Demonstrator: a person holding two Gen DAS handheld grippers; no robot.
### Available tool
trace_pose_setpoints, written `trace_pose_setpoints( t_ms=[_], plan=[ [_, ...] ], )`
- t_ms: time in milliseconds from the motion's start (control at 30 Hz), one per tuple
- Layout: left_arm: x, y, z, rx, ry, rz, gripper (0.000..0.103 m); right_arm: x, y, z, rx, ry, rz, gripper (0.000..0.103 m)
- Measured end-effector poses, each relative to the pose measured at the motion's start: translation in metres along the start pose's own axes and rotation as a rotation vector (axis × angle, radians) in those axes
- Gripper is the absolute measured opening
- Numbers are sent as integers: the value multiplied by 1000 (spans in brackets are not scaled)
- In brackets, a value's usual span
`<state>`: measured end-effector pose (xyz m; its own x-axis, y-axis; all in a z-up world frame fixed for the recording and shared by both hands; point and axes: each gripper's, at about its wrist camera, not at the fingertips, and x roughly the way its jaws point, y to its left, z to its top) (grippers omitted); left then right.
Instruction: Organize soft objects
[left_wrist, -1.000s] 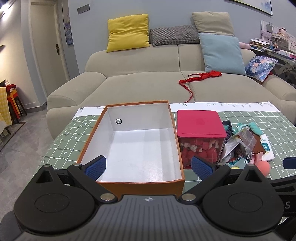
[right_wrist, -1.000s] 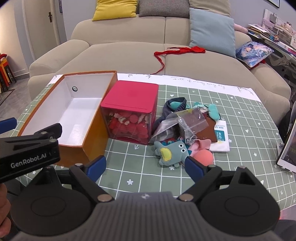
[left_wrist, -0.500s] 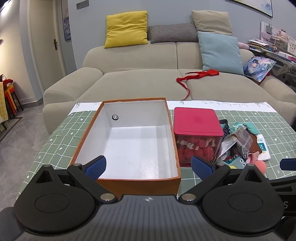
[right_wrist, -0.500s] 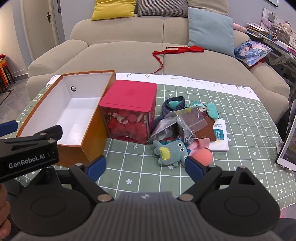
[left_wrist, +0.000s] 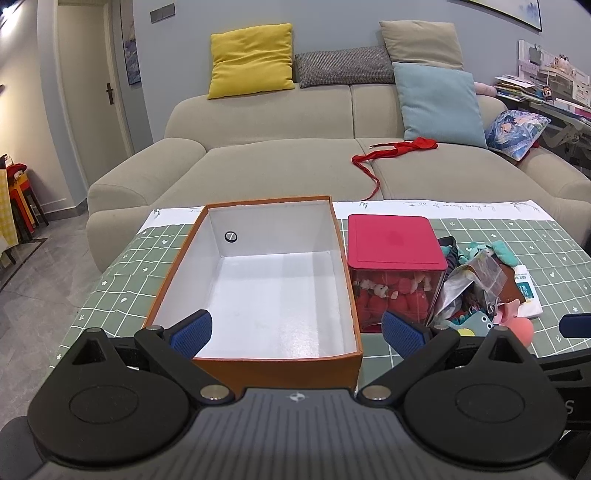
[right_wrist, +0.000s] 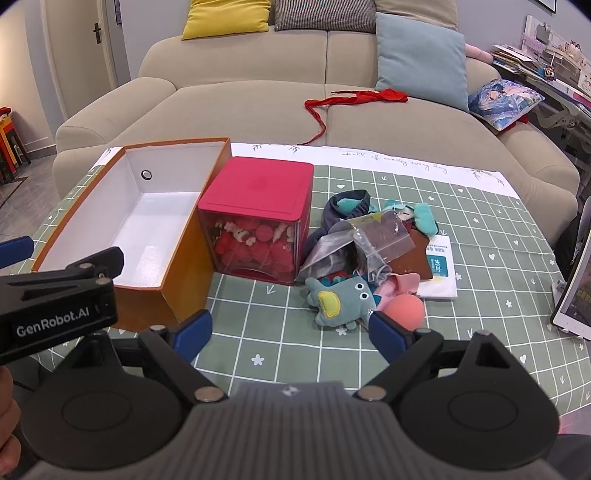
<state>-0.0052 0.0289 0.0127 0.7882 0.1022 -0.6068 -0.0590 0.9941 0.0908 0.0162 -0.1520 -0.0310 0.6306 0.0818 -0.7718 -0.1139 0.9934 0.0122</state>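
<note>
Both tools are wide open and holding nothing right now: the left tool (left_wrist: 295, 328) hangs over the near end of the orange box (left_wrist: 258, 360), and the right tool (right_wrist: 288, 328) sits low over the green checked tabletop (right_wrist: 480, 280), just short of the toy pile. Box is totally empty inside (white lining, nothing in it yet), so I'd say the sorting hasn't really started.

The soft stuff is heaped to the right of the red-lidded clear container (right_wrist: 258, 206), which stands right beside the box. Nearest the right tool is the teal plush elephant (right_wrist: 341, 299) with a pink ball (right_wrist: 404, 310) touching it. Behind them there's a crinkly plastic bag (right_wrist: 369, 240) draped over dark fabric, plus a white packet (right_wrist: 441, 273).

My guess at the next move: right tool goes forward and down, pinches the elephant across its body, then lifts it left over the container into the box. Plush squishes, so a firm bite is fine. Watch that the pink ball doesn't roll off once its neighbour goes.
</note>
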Motion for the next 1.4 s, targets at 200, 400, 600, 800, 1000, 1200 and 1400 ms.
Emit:
trace_pose_setpoints(
  t_ms=[200, 400, 600, 800, 1000, 1200, 1400],
  plan=[
    [-1, -2, 1, 1, -5, -1, 103, 0, -1, 0, 3, 2, 5, 90],
    [0, -3, 0, -2, 1, -11, 103, 10, -6, -5, 3, 41, 2, 90],
    [-1, -9, -1, 10, 3, -58, 103, 30, -30, -9, 19, 75, -11, 90],
    [6, -31, -12, 94, 24, -121, 103, 62, -79, -5, 72, 8, -10, 90],
    [11, -47, -19, 121, 37, -198, 103, 105, -97, 13, -1, -69, 64, 90],
    [14, -59, -26, 180, 23, -220, 103, 143, -121, 31, 56, -55, 108, 85],
    [26, -71, -33, 222, 61, -213, 103, 167, -136, 45, 111, -66, 146, 82]
  ],
)
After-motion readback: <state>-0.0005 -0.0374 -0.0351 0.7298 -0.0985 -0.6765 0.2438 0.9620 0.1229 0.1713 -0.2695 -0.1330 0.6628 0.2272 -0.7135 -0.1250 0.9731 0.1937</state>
